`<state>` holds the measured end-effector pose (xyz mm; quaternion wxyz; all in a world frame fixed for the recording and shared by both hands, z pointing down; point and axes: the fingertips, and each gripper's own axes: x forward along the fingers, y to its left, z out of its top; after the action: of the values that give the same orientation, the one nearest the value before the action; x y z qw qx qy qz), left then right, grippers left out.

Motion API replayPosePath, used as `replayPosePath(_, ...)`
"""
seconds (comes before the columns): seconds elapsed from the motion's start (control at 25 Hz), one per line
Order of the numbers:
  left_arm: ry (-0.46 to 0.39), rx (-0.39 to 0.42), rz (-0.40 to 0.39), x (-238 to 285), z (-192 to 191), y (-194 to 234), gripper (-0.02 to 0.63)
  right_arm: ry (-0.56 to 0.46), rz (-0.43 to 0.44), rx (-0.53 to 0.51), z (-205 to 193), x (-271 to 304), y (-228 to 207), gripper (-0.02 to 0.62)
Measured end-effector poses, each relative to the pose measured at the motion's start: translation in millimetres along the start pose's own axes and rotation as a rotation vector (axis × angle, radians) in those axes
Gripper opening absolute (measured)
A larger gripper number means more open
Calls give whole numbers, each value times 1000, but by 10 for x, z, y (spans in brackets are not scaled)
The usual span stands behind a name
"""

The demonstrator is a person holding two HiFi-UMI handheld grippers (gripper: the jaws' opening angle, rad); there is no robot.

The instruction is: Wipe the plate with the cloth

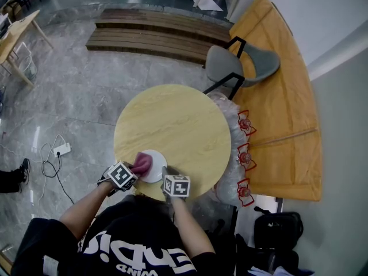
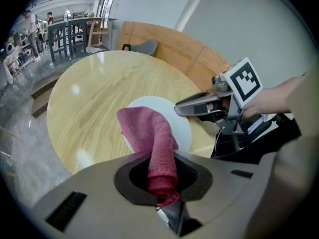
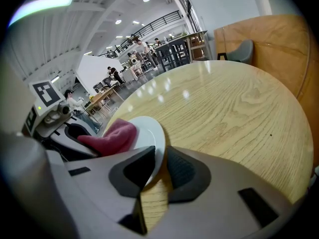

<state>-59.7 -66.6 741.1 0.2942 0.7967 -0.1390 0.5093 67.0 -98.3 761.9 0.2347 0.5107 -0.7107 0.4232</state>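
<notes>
A white plate [image 1: 155, 167] sits at the near edge of the round wooden table [image 1: 178, 119]. A pink cloth [image 1: 141, 163] lies bunched on the plate's left part. My left gripper [image 1: 137, 168] is shut on the cloth [image 2: 149, 128], which drapes from the jaws [image 2: 162, 183] onto the plate [image 2: 177, 118]. My right gripper [image 1: 165, 174] is shut on the plate's right rim. In the right gripper view the rim [image 3: 147, 128] runs between the jaws of that gripper [image 3: 158, 168], with the cloth [image 3: 112, 136] behind it.
A grey chair [image 1: 236, 65] stands at the table's far right. Clear plastic bags with red print [image 1: 244, 154] hang beside the table's right edge, against a wooden bench [image 1: 287, 108]. A power strip [image 1: 60, 149] lies on the floor at left. A black bag [image 1: 279, 229] sits at lower right.
</notes>
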Motion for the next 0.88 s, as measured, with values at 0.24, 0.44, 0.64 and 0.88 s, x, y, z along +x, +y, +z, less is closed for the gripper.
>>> replayPosePath(0.24,10,22,63,60,-21,181,52,-4,-6,12,-10,-9,7,87)
replayPosePath(0.44,-16,9,76,118,71,187,52,-10,-11,21,-31,-6,-5,86)
replayPosePath(0.64,-2,-5,59,171,128,163,52,-15,-15,33,-27,-7,-2,87)
replayPosePath(0.88,-20,19,71,232,265,191,52,-21,-23,49,-29,-6,-14,87)
